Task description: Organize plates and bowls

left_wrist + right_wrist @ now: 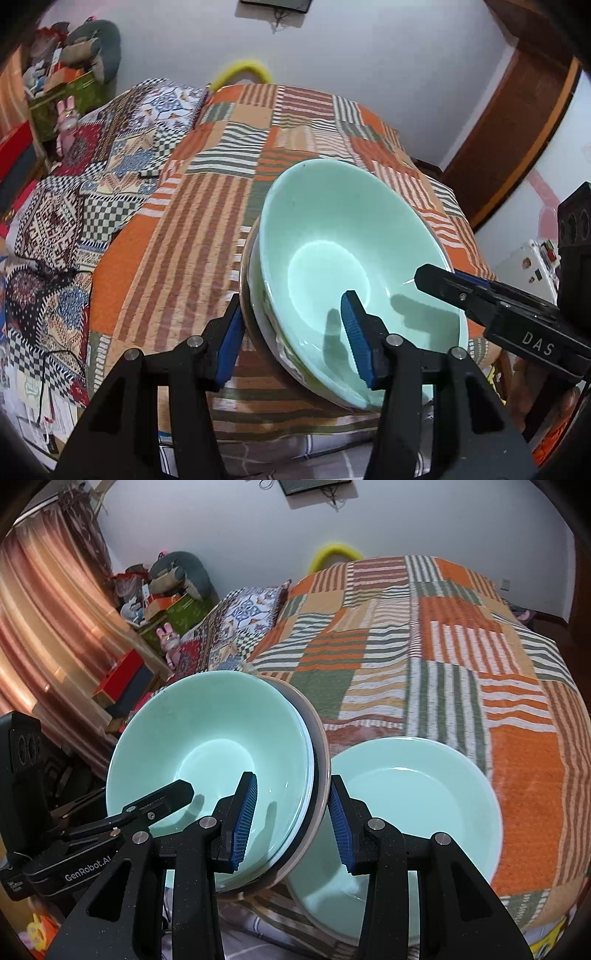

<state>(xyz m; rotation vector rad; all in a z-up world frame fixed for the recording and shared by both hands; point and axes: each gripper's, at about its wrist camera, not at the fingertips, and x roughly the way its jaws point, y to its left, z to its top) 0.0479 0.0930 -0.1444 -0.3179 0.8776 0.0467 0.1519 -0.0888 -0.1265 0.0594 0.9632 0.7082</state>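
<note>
Both claws pinch one stack of dishes by opposite rims and hold it tilted above the bed (461, 635). In the left wrist view the left claw (291, 336) grips the stack's lower left edge: one blue pad lies inside the mint bowl (354, 236) on top, the other under the grey plate (248, 295) beneath it. In the right wrist view the right claw (293, 821) clamps the stack's right rim the same way, at the centre of the frame. A second mint bowl (417, 805) sits on the striped quilt at lower right, just beside the lifted stack. The step in hand looks like carrying the stack. Next, I judge, both hands must travel together and keep it level, so the top bowl does not slide off, then lower it onto or beside the second bowl.
</note>
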